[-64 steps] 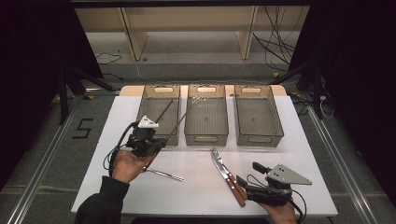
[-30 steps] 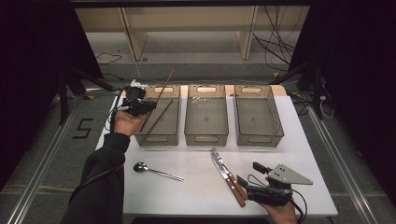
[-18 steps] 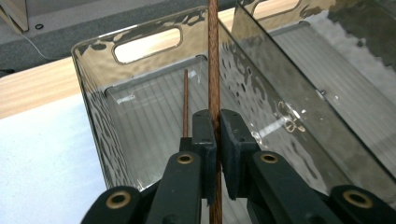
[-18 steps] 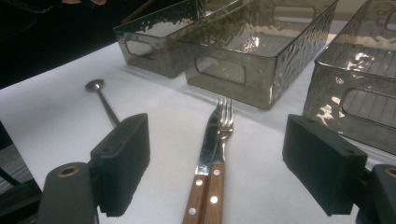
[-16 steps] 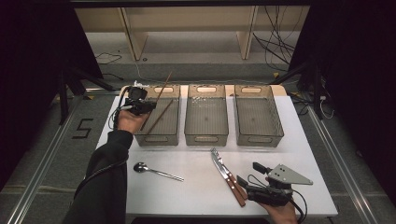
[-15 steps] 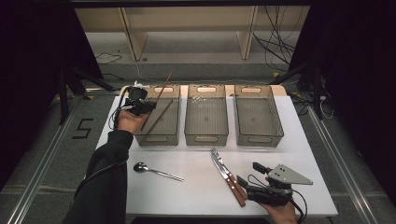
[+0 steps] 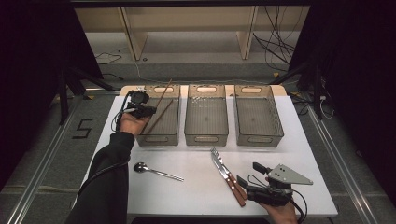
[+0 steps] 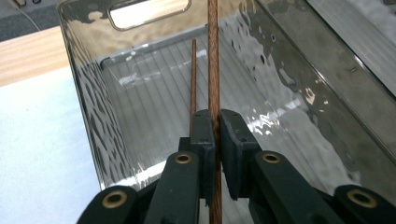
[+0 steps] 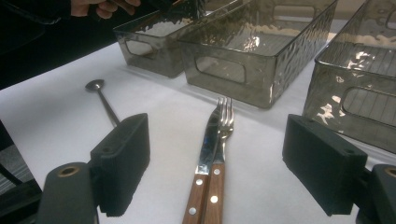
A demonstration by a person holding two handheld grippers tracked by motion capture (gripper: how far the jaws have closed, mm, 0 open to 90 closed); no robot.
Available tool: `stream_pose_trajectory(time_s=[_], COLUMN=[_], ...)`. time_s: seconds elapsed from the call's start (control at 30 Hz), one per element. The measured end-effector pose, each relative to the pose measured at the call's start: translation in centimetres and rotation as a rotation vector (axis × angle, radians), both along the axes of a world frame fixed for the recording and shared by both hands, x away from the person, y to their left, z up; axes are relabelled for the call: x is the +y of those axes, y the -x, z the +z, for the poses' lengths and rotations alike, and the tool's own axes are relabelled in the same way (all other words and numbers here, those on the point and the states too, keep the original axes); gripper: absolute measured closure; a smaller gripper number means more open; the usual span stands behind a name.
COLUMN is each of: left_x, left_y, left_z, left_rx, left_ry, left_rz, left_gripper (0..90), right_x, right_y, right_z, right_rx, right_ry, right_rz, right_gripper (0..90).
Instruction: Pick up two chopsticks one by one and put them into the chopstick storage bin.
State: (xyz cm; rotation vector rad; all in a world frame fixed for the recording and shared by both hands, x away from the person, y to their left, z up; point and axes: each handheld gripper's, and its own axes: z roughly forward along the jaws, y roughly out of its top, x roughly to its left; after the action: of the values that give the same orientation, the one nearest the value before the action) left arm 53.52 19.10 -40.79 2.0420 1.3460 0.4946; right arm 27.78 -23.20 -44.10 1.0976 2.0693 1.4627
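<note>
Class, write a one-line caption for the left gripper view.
Left gripper shut on a chopstick above the bin, a second chopstick inside.

A white desk (image 7: pixel 299 154) stands on a grey floor (image 7: pixel 42 149) marked with a black figure five (image 7: pixel 83 129), black curtains (image 7: pixel 28 56) darken both sides, and beyond it a pale wooden shelf frame (image 7: pixel 135 32) rises above loose cables (image 7: pixel 275 46).
</note>
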Motion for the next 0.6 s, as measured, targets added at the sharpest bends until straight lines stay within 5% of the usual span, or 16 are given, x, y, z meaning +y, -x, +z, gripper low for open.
stream_pose_trajectory(time_s=[0.23, 0.33, 0.6], left_x=[-0.1, -0.1, -0.2], left_y=[0.4, 1.0, 4.1], left_z=[0.7, 1.3, 3.1], left_rx=[-0.009, -0.017, -0.041], left_ry=[0.009, 0.025, 0.13], left_rz=[0.034, 0.018, -0.014], left_gripper=[54.7, 49.3, 31.7], right_x=[0.0, 0.0, 0.1], right_y=[0.0, 0.0, 0.0], right_z=[0.0, 0.0, 0.0], right_rx=[-0.003, -0.002, -0.002], right_ry=[0.0, 0.0, 0.003], right_rz=[0.0, 0.0, 0.0], right_gripper=[23.9, 23.9, 23.9])
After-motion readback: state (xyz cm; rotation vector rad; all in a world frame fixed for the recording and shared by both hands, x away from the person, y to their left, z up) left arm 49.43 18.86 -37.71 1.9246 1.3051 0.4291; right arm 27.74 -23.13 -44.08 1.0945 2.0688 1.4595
